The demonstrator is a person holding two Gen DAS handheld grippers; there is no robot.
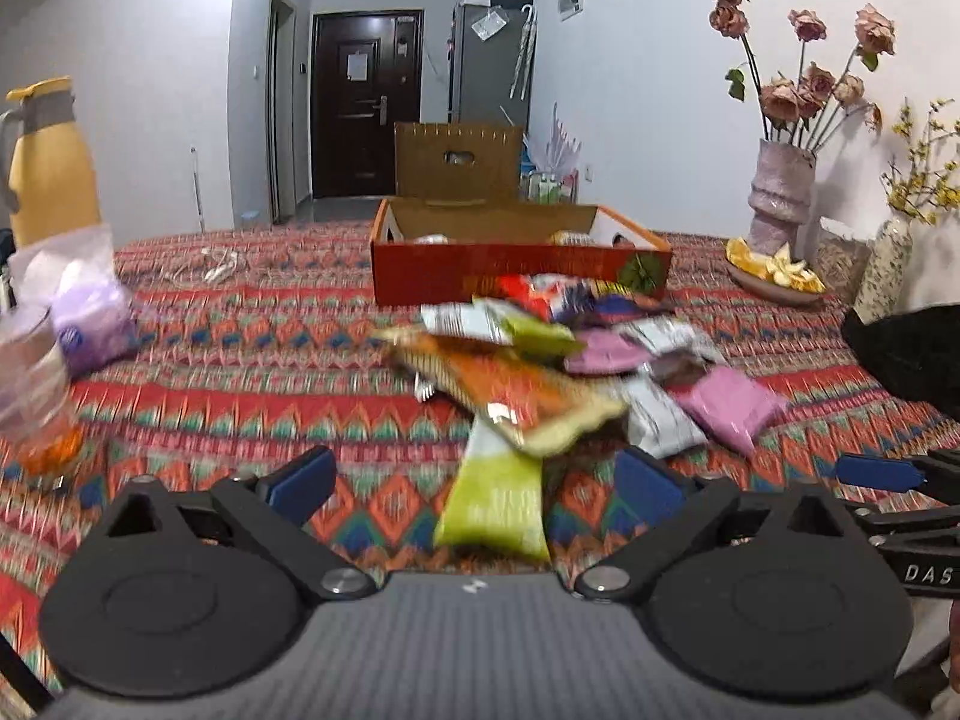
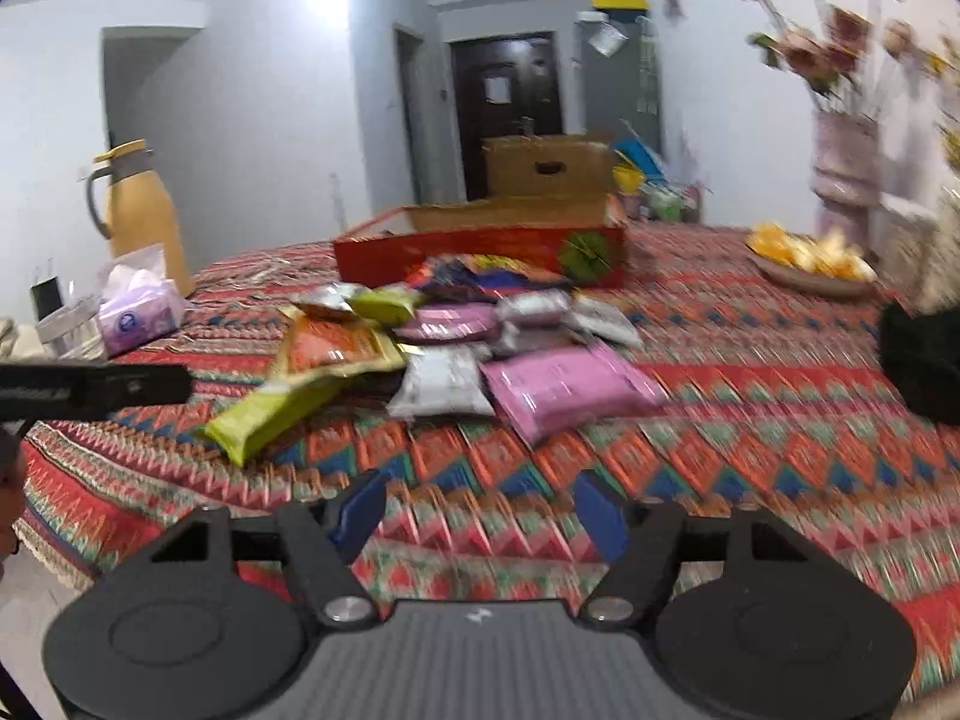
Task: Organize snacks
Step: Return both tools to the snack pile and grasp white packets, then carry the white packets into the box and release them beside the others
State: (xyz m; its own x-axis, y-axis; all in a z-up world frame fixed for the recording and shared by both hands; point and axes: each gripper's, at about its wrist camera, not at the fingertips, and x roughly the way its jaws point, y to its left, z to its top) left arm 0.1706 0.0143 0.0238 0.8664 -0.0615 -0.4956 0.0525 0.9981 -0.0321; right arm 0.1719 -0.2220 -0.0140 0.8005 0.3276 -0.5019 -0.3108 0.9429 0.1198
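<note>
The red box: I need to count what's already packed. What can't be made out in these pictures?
- Red box contents, left wrist view: front wall hides all but two packet tops.
- Same box, right wrist view: blur and the low angle hide the inside.
- Snack pile labels: blurred in both views.

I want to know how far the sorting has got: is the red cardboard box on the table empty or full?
Nearly empty: the red cardboard box shows only a couple of items above its rim; most snack packets lie outside.
</note>
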